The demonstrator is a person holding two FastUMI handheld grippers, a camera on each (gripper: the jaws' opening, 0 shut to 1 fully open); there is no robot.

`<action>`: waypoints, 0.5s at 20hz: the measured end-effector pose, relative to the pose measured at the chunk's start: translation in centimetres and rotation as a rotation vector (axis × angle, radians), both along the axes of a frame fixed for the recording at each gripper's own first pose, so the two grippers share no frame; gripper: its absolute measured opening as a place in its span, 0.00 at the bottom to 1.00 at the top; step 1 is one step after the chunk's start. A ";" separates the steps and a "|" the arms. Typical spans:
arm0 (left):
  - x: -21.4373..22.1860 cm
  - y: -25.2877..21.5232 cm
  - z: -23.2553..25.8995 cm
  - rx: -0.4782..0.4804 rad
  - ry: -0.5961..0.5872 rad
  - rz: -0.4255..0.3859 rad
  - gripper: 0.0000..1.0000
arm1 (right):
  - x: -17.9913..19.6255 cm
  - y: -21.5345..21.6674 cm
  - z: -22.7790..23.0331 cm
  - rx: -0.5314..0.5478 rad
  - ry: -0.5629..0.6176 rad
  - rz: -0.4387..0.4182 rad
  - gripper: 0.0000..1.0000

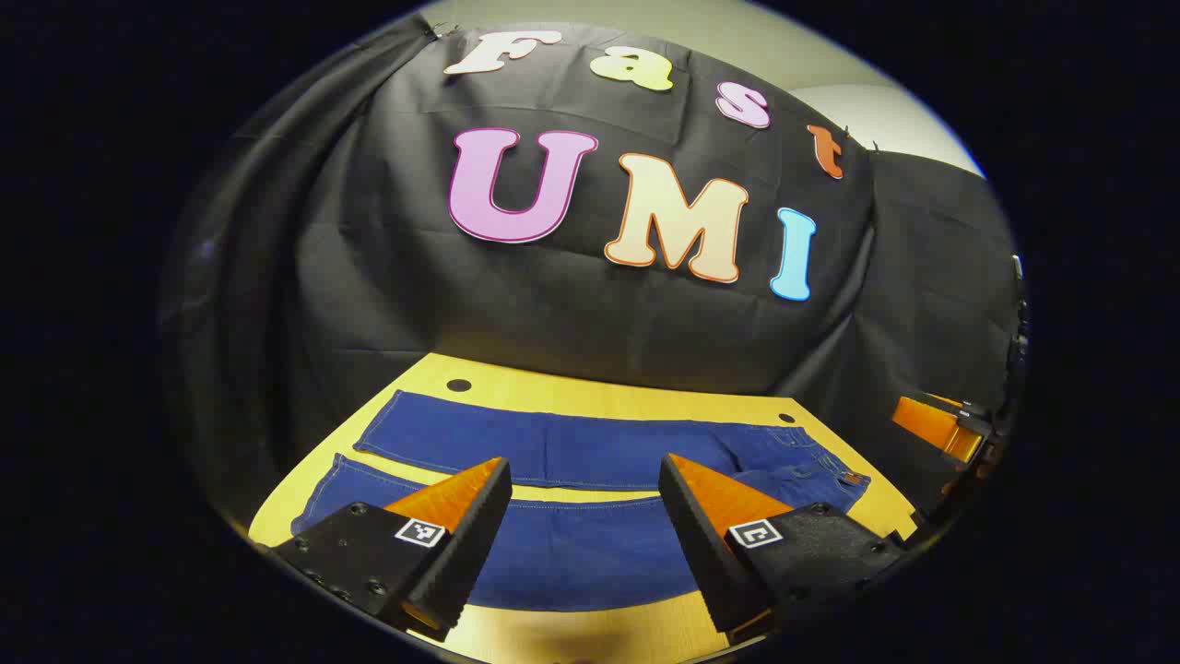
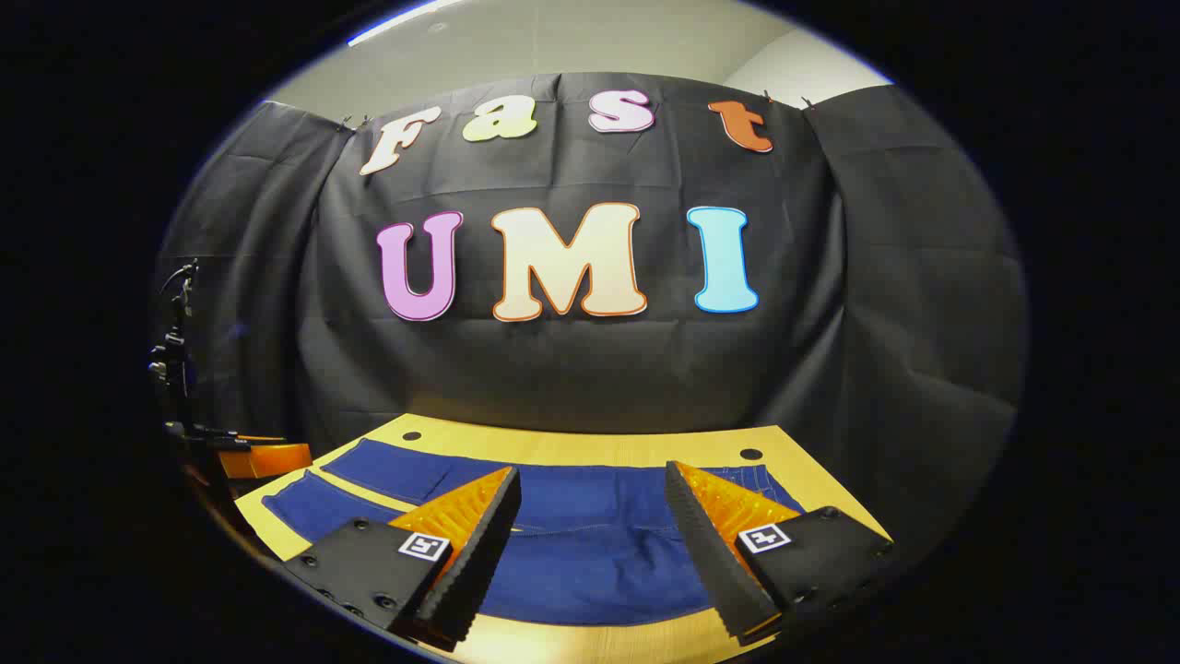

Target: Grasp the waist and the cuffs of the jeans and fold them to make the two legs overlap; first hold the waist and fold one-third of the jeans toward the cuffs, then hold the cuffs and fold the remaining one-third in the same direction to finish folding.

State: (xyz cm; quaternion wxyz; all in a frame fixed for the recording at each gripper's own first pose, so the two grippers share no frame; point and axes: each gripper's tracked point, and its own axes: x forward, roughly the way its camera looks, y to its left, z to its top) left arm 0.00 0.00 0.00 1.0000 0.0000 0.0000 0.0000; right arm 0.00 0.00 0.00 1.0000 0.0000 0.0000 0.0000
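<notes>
Blue jeans (image 1: 590,452) spread flat on a yellow table (image 1: 572,395), legs apart, left gripper (image 1: 585,475) above them, jaws wide, right gripper (image 2: 592,480) likewise, jaws wide, empty

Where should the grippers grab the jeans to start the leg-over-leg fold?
The jeans lie flat, legs apart. Probably pinch the near edge from the table's front: left gripper at the near leg's cuff, right gripper at the waist. Both are open.
</notes>
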 end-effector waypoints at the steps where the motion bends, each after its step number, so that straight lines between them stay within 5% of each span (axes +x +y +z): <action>1: 0.1 0.0 -0.2 0.003 0.006 -0.002 0.95 | 0.1 0.0 0.0 0.005 0.004 0.000 0.94; 10: 0.8 1.2 -2.5 0.028 0.080 -0.012 0.95 | 0.4 -0.1 -0.5 0.013 0.021 -0.008 0.94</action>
